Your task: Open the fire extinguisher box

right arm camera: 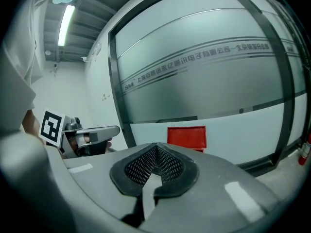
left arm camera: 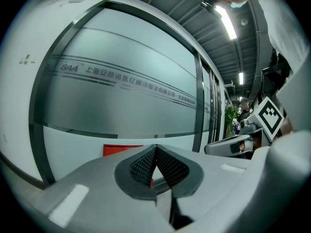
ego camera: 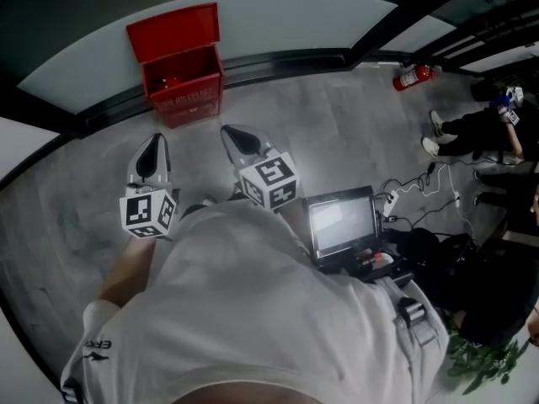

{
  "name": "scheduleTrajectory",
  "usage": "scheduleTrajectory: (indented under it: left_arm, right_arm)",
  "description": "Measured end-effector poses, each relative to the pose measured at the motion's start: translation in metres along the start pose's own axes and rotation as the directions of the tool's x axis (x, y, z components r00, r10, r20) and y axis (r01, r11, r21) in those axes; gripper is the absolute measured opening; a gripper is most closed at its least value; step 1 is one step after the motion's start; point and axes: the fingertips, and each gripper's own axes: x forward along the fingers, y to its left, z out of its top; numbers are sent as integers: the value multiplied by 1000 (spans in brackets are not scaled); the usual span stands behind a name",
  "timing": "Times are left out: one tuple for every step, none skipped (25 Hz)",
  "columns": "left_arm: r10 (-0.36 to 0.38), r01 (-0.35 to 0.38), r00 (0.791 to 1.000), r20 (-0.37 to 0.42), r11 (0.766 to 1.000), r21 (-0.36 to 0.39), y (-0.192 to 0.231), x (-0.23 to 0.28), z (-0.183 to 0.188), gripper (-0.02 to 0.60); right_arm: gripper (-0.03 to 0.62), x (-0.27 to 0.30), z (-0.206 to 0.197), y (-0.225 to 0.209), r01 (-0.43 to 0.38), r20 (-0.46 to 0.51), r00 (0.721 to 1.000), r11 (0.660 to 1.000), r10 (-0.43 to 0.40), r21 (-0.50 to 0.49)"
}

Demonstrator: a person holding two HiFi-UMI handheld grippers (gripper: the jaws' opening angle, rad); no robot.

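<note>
Against the foot of the glass wall (ego camera: 253, 23), head view: the red fire extinguisher box (ego camera: 178, 70) sits on the grey floor (ego camera: 337, 133), lid raised, inside showing. The left gripper (ego camera: 153, 151) and right gripper (ego camera: 240, 140) are side by side, well short of the box, both aimed toward it. A loose extinguisher (ego camera: 413, 77) lies far right.

Left gripper view: fingers (left arm camera: 141, 166) clenched tip to tip, nothing between; a strip of red lid shows behind them.

Right gripper view: fingers (right arm camera: 138, 166) likewise pressed together, empty; red lid just above them against the wall.

Right gripper (right arm camera: 155, 148), jaws closed on nothing, faces the red box (right arm camera: 186, 136); the left gripper (right arm camera: 99, 133) is left of the box.
</note>
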Motion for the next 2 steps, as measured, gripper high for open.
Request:
scheduleTrajectory:
  left_arm:
    - [0, 0, 1000, -1, 1000, -1, 0, 0, -1, 3]
    - [0, 0, 1000, -1, 1000, -2, -1, 1, -1, 3]
  right_arm:
    - [12, 0, 0, -1, 0, 1, 1000, 1000, 0, -1]
    - [12, 1, 1, -2, 1, 3, 1000, 1000, -1, -2]
